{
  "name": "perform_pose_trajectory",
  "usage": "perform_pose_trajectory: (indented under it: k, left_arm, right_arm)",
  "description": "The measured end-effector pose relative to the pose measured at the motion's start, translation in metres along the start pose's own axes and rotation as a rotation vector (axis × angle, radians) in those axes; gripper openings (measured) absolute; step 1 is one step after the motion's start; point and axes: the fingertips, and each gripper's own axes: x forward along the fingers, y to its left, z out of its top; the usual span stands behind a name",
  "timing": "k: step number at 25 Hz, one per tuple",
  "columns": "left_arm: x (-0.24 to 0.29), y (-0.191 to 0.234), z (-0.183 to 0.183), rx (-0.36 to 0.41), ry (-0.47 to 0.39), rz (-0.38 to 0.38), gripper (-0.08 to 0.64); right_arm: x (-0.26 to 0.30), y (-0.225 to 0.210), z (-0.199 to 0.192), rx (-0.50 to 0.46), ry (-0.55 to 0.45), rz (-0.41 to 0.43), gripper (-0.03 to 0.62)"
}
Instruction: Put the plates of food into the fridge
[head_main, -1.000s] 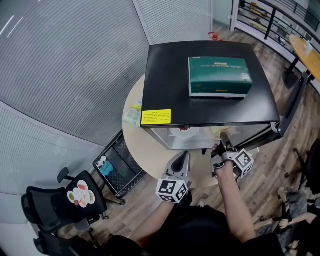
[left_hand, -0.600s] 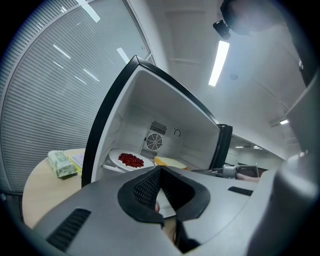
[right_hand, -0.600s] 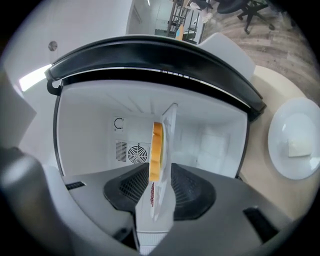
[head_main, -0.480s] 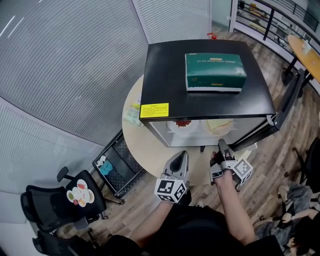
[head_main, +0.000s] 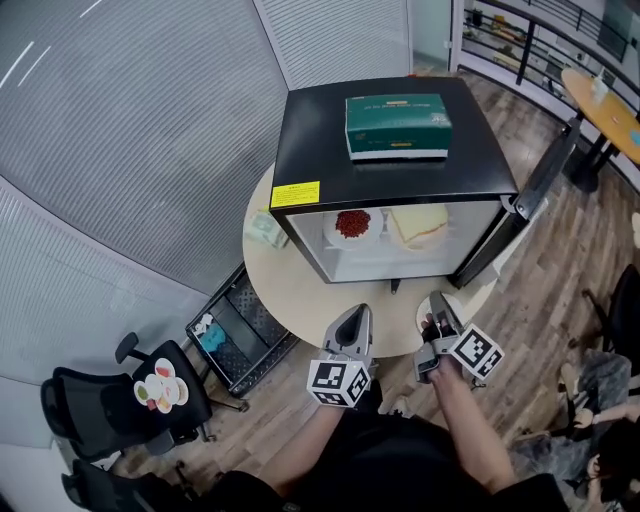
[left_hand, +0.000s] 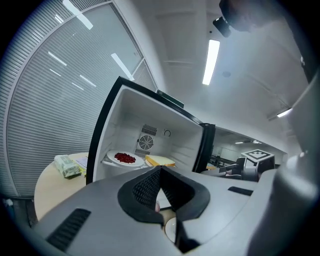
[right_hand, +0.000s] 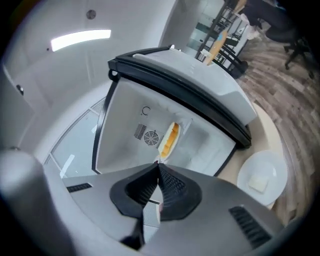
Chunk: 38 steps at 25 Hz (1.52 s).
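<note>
While left gripper (head_main: 357, 318) and right gripper (head_main: 438, 302) fingers are closed, round table (head_main: 290, 300) bears fridge (head_main: 325, 140).

Head view steeply down over fridge (head_main: 320, 140); L & R gripper views near-level, close, into same fridge.

An office, by the look of it. The small black fridge (head_main: 320, 140) stands on a round beige table (head_main: 300, 300), with grey ribbed glass partition walls (head_main: 130, 150) to its left and a wood-plank floor (head_main: 560, 290) to its right. A black mesh swivel chair (head_main: 90, 405) stands near the fridge's front-left corner — a second round wooden table (head_main: 600, 105) lies off to its right. Long ceiling strip lights (left_hand: 211, 61) glow above the fridge — plain office fittings.
</note>
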Motion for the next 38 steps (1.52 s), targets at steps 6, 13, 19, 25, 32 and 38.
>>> perform_pose_trajectory:
  k: [6, 13, 19, 25, 32, 38]
  left_arm:
    - [-0.046, -0.031, -0.003, 0.029, -0.006, 0.038, 0.005]
    - [-0.086, -0.059, 0.005, 0.072, 0.005, 0.04, 0.006]
    - [-0.095, -0.067, 0.027, 0.093, -0.036, 0.017, 0.005]
    - [-0.102, -0.06, 0.002, 0.06, 0.003, -0.006, 0.005]
    - [-0.103, -0.055, -0.015, 0.041, 0.029, -0.048, 0.005]
    - [-0.1, -0.053, -0.018, 0.029, 0.047, -0.073, 0.005]
  right_arm:
    - [-0.051, 0.034, -0.002, -0.379, 0.003, 0.032, 0.009]
    - [-0.095, 0.08, -0.012, -0.708, -0.037, 0.098, 0.008]
    - [-0.109, 0.097, -0.026, -0.818, -0.083, 0.12, 0.008]
    - [-0.113, 0.083, -0.057, -0.882, -0.06, 0.069, 0.008]
    - [-0.117, 0.071, -0.077, -0.939, -0.039, 0.032, 0.008]
    - [-0.118, 0.069, -0.082, -0.943, -0.047, 0.018, 0.008]
